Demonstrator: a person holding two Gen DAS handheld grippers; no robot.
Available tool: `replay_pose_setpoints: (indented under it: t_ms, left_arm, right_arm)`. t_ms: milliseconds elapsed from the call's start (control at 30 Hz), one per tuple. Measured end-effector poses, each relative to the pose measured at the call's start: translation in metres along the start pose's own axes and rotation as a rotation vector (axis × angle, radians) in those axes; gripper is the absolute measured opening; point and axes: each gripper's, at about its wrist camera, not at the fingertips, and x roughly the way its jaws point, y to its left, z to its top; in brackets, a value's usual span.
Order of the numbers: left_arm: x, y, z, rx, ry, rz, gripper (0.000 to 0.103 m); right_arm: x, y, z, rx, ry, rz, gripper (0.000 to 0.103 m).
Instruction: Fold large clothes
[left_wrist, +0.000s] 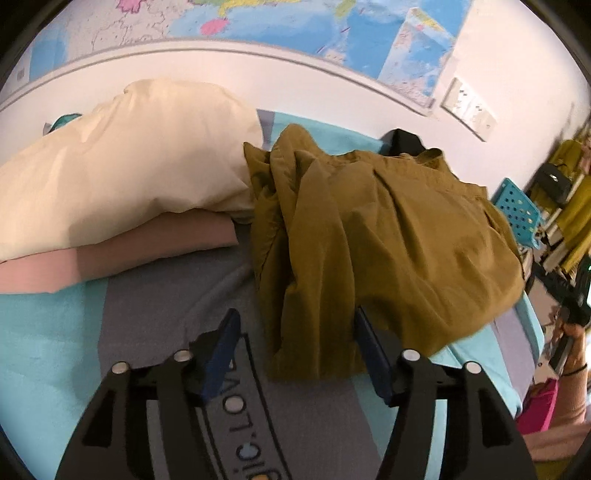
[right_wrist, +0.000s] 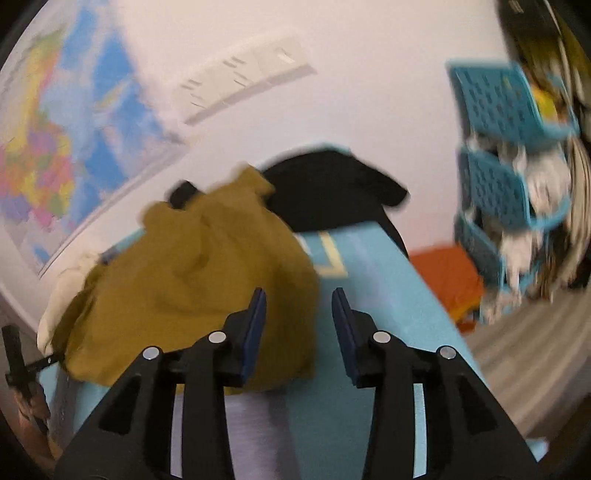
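Note:
A crumpled olive-brown garment (left_wrist: 388, 236) lies in a heap on the bed's blue and grey sheet (left_wrist: 48, 343). My left gripper (left_wrist: 295, 325) is open just in front of the heap's near hem, with fabric lying between its blue pads; it holds nothing. In the right wrist view the same garment (right_wrist: 192, 288) lies left of centre on the sheet (right_wrist: 369, 280). My right gripper (right_wrist: 299, 306) is open at the garment's right edge and holds nothing. This view is motion-blurred.
A cream pillow (left_wrist: 122, 166) rests on folded pink-brown fabric (left_wrist: 110, 251) at left. A black garment (right_wrist: 332, 192) lies behind the heap against the wall. Blue perforated baskets (right_wrist: 506, 155) and an orange item (right_wrist: 447, 280) stand right of the bed. A map (left_wrist: 295, 22) hangs on the wall.

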Motion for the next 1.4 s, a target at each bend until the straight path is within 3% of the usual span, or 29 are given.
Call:
replay_pose_setpoints:
  t_ms: [67, 133, 233, 300, 333, 433, 567, 667, 733, 800, 900, 1067, 1167, 1200, 1267, 1400]
  left_arm:
    - [-0.001, -0.001, -0.006, 0.019, 0.003, -0.008, 0.06]
    - [0.002, -0.002, -0.011, 0.032, 0.017, -0.013, 0.056]
    - [0.007, -0.007, -0.012, 0.055, 0.025, -0.029, 0.035]
    - [0.007, -0.01, -0.012, 0.079, 0.006, 0.005, 0.019]
    - [0.006, -0.011, -0.013, 0.089, -0.007, 0.018, 0.017]
    - [-0.006, -0.008, -0.011, 0.069, -0.024, 0.001, 0.013]
    - [-0.034, -0.008, 0.001, 0.055, -0.067, -0.07, 0.013]
    - [-0.028, -0.002, -0.002, 0.06, -0.027, -0.087, 0.013]
    - [-0.013, 0.009, -0.011, 0.038, 0.013, -0.077, 0.016]
    - [-0.006, 0.01, -0.02, 0.04, 0.025, -0.057, 0.03]
    - [-0.012, 0.013, -0.02, 0.026, -0.002, -0.065, 0.038]
    - [-0.027, 0.002, -0.018, 0.088, -0.053, -0.063, 0.04]
    - [-0.023, 0.006, -0.017, 0.056, -0.031, -0.096, 0.013]
    - [-0.02, 0.011, -0.016, 0.022, -0.021, -0.092, 0.011]
    - [-0.017, 0.016, -0.017, -0.007, -0.015, -0.082, 0.011]
    - [-0.023, 0.024, -0.022, -0.077, -0.031, -0.094, 0.025]
  right_arm:
    - [-0.014, 0.029, -0.001, -0.093, -0.028, 0.058, 0.046]
    - [-0.02, 0.073, -0.009, -0.233, -0.008, 0.187, 0.061]
    - [-0.015, 0.138, -0.029, -0.43, 0.046, 0.33, 0.066]
    - [-0.001, 0.187, -0.05, -0.552, 0.102, 0.431, 0.069]
    - [0.009, 0.214, -0.065, -0.632, 0.135, 0.475, 0.069]
    - [0.034, 0.269, -0.101, -0.847, 0.183, 0.481, 0.066]
    - [0.057, 0.306, -0.129, -1.031, 0.151, 0.398, 0.056]
    - [0.067, 0.311, -0.134, -1.057, 0.122, 0.374, 0.048]
    - [0.079, 0.307, -0.137, -1.071, 0.142, 0.336, 0.034]
    - [0.082, 0.298, -0.131, -1.015, 0.18, 0.371, 0.025]
    - [0.073, 0.291, -0.12, -0.943, 0.186, 0.416, 0.012]
    - [0.063, 0.284, -0.101, -0.841, 0.187, 0.472, 0.007]
    - [0.062, 0.282, -0.105, -0.834, 0.205, 0.486, 0.007]
    - [0.061, 0.281, -0.107, -0.829, 0.212, 0.49, 0.007]
    - [0.064, 0.282, -0.107, -0.838, 0.221, 0.498, 0.006]
    - [0.061, 0.273, -0.106, -0.797, 0.233, 0.504, 0.005]
